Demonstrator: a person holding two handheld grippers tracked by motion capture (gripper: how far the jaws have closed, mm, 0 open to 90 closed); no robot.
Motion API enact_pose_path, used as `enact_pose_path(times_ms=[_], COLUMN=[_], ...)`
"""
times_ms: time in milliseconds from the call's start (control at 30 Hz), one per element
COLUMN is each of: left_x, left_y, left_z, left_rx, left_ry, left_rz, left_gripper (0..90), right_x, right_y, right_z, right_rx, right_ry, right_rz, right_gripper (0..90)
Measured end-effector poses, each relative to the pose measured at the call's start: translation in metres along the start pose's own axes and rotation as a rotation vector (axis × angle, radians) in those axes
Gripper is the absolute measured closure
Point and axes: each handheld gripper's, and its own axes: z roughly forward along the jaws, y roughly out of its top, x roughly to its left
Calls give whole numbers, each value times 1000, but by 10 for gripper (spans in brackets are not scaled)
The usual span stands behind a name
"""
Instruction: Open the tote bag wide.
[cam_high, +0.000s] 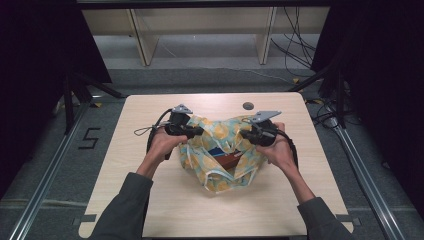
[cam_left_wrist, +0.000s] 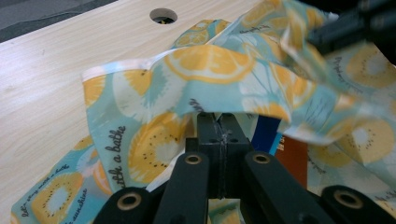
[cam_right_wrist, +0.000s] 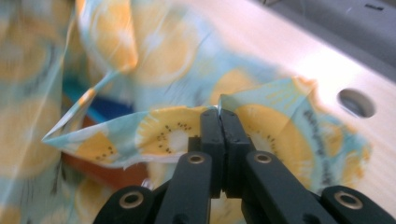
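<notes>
Mid-bench (cam_high: 150, 200), toward its far edge, lies a fruit-print cloth (cam_high: 222, 160) bunched over a dark box (cam_high: 227, 159). The left tool (cam_high: 199, 131) pinches the cloth's left edge. The right tool (cam_high: 245, 134) pinches a fold on its right.

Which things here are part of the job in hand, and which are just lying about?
In use: fruit-print cloth, dark box it wraps, left gripper and right gripper, both shut on the cloth.
Bystanders: table with its hole, floor cables.
</notes>
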Motion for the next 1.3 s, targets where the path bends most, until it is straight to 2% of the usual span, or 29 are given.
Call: enact_pose_path(times_ms=[33, 67, 100, 133, 167, 233, 267, 300, 333, 367, 400, 500, 533, 567, 600, 700, 733, 767, 800, 833, 867, 967, 1033, 1133, 1167, 1200, 1233, 1267, 1300], left_x=[0, -4, -4, -7, -11, -14, -16, -19, -21, -21, -20, -17, -9, -4, 1, 12, 21, 21, 26, 26, 27, 27, 26, 24, 23, 22, 22, 21, 21], left_y=[0, -3, -3, -6, -11, -14, -18, -20, -23, -23, -25, -25, -25, -24, -24, -24, -23, -23, -21, -21, -17, -12, -8, -3, -2, 0, 0, 2, 2], left_z=[0, 0, 0, 1, 2, 2, 2, 0, -5, -5, -11, -15, -18, -19, -20, -20, -18, -18, -13, -13, -8, -4, -2, 0, 0, 1, 1, 3, 3], left_rx=[0, 13, 13, 13, 19, 23, 25, 26, 21, 21, 12, 3, -39, -56, -64, -96, -109, -109, -95, -95, -87, -78, -70, -62, -63, -63, -63, -52, -52], left_ry=[0, -19, -19, -45, -73, -93, -123, -144, -205, -205, -236, -235, -220, -210, -200, -165, -132, -132, -122, -122, -92, -80, -48, -41, -37, -40, -40, -25, -25], left_rz=[0, 28, 28, 28, 42, 45, 56, 65, 101, 101, 107, 108, 72, 50, 36, 1, -50, -50, -76, -76, -79, -86, -75, -73, -71, -74, -74, -67, -67], left_gripper=[893, 893, 893, 893, 893, 893, 893, 893, 891, 891, 892, 893, 894, 895, 895, 895, 895, 894, 894, 894, 893, 893, 891, 891, 891, 892, 892, 892, 892], right_x=[0, -6, -6, -13, -26, -34, -53, -53, -66, -70, -74, -81, -85, -81, -84, -86, -90, -90, -92, -95, -91, -83, -75, -59, -49, -42, -42, -26, -18], right_y=[0, 7, 7, 11, 20, 23, 25, 25, 20, 17, 12, 1, -8, -13, -18, -28, -35, -37, -37, -36, -30, -16, -5, 5, 9, 10, 10, 12, 12], right_z=[0, -5, -5, -7, -7, -3, 7, 7, 20, 25, 31, 43, 51, 56, 56, 60, 59, 56, 51, 43, 37, 15, -3, -18, -24, -24, -24, -24, -21], right_rx=[0, -47, -47, -59, -68, -73, -58, -58, -15, 0, 38, 60, 92, 91, 156, 176, 171, 173, 189, 196, 159, 90, 58, -32, -10, -8, -8, 26, 16], right_ry=[0, 10, 10, -7, -23, -51, -108, -108, -93, -96, -108, -122, -124, -118, -118, -133, -137, -134, -139, -116, -100, -97, -57, 0, 45, 78, 78, 137, 159], right_rz=[0, 75, 75, 86, 154, 177, 199, 199, 315, 330, 339, 344, 340, 402, 382, 406, 376, 375, 354, 309, 348, 319, 337, 299, 293, 233, 233, 177, 164], right_gripper=[900, 900, 900, 900, 900, 900, 900, 900, 900, 900, 900, 900, 900, 900, 900, 900, 900, 900, 900, 900, 900, 800, 769, 717, 718, 732, 732, 821, 867])
